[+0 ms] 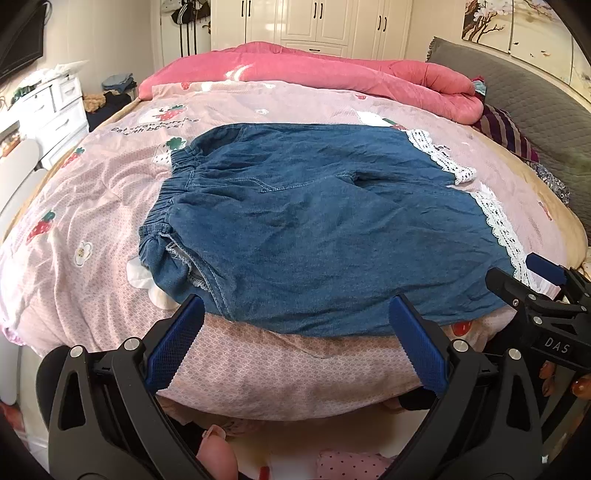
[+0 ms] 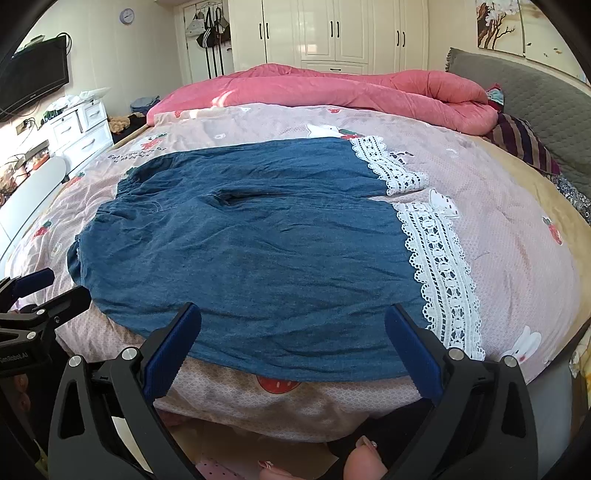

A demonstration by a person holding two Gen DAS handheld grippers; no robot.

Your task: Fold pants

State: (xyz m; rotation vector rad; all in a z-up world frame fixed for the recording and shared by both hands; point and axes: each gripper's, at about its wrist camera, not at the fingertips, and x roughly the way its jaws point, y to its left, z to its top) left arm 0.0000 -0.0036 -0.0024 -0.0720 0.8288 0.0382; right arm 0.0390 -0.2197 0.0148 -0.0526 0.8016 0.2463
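The blue denim pants with white lace cuffs (image 1: 317,229) lie spread flat on the bed covered by a pink strawberry-print sheet (image 1: 96,192), elastic waistband to the left, lace hems to the right, both legs side by side with a dark crease between them. The near edge of the pants runs close to the near edge of the bed.

The left gripper (image 1: 295,314) hangs just off the near edge of the bed, its blue-padded fingers spread wide and holding nothing; the tips sit at the near hem of the denim, towards the waistband end. The right gripper (image 2: 293,317) is likewise wide open and empty, its tips over the near edge of the pants, with the right fingertip just beside the lace cuff (image 2: 439,266). Each gripper shows at the edge of the other's view, so the two are near one another, side by side.

Beyond the pants, along the far side of the bed, lies a bunched coral-pink quilt (image 1: 332,74), well apart from the denim. At the far right are a dark striped cushion (image 2: 524,144) and a grey quilted headboard (image 2: 535,96). To the left stand a white chest of drawers (image 2: 81,129) and a wall-mounted black television (image 2: 33,81); white wardrobe doors (image 2: 332,33) fill the far wall. Nothing rests on the pants.
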